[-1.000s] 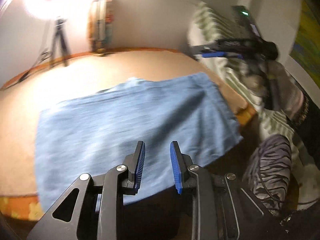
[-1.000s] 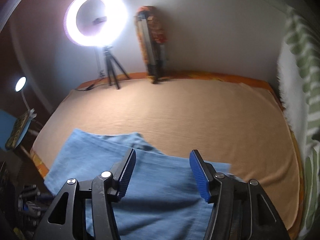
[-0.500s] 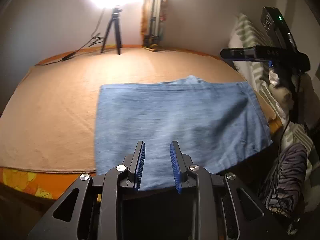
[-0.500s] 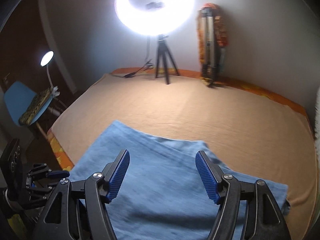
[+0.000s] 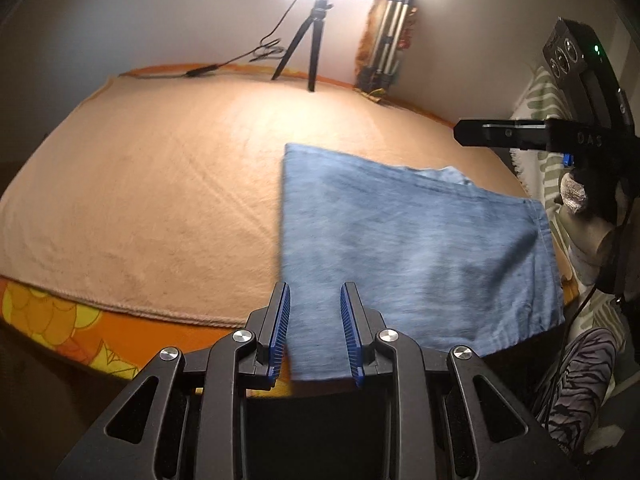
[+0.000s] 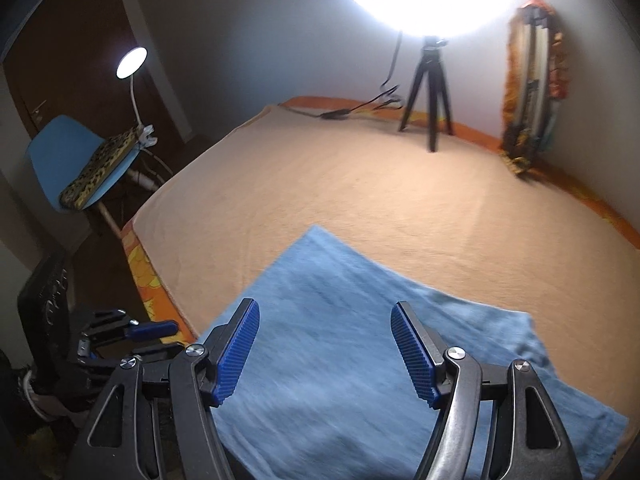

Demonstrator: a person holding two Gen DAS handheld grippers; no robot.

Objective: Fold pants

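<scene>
Two grippers are seen above a bed covered by a beige blanket (image 5: 160,184). The blue pants (image 5: 408,248) are laid flat and folded into a rectangle on the near right part of this blanket, and the near edge of the fabric hangs a little over the side of the bed.

The left gripper (image 5: 314,336) is held at the near edge of the pants, close to their left corner. Its blue pads (image 5: 280,332) are parted by a narrow gap, and nothing is pinched between them; the cloth is seen through the gap, behind the pads.

The right gripper (image 6: 324,352) is held over the pants with its blue pads (image 6: 236,352) spread wide, and nothing is gripped. In the left wrist view this gripper (image 5: 520,134) is seen at the right side, above the far right corner of the pants.

A ring light on a black tripod (image 6: 430,92) is placed at the far edge of the bed, against the wall. A blue chair (image 6: 68,152) and a small lamp (image 6: 131,63) are seen at the left side of the bed.
</scene>
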